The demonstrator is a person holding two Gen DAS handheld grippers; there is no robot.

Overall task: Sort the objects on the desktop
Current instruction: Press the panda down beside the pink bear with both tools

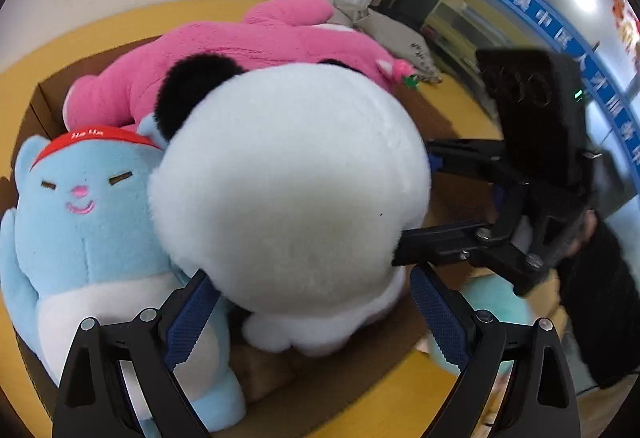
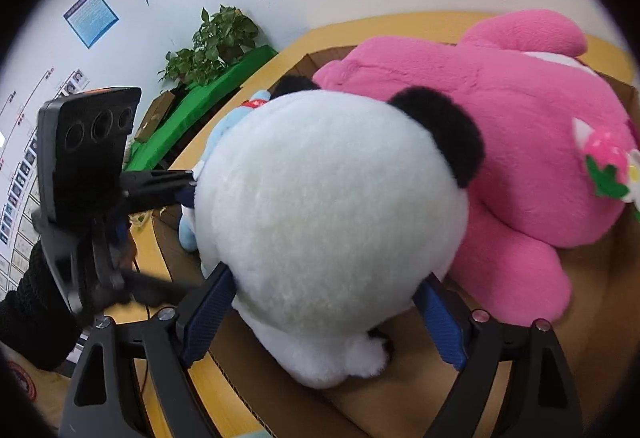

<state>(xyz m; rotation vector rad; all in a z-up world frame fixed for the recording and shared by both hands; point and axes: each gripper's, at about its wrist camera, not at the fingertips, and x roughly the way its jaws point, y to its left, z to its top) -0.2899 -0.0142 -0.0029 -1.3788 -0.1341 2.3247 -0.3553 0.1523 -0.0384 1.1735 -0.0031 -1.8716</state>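
Sorting nearly settled for the panda plush (image 1: 288,174), now lowered into the cardboard box (image 1: 44,106).
Left tongs (image 1: 316,318) and right tongs (image 2: 328,314) are spread wide around it, apparently released; a pink plush (image 1: 240,50) at 12 o'clock and a blue plush (image 1: 80,206) at 9 o'clock are already boxed, while a teal plush (image 1: 496,302) is left on the worktop (image 1: 400,390).

The white panda plush (image 1: 288,190) fills the middle of the cardboard box (image 1: 44,106), leaving almost no gap around it. The pink plush (image 1: 240,54) presses in behind the panda, and the blue plush (image 1: 84,222) crowds its left side. Near the panda's feet, a patch of box floor (image 2: 400,398) lies bare.
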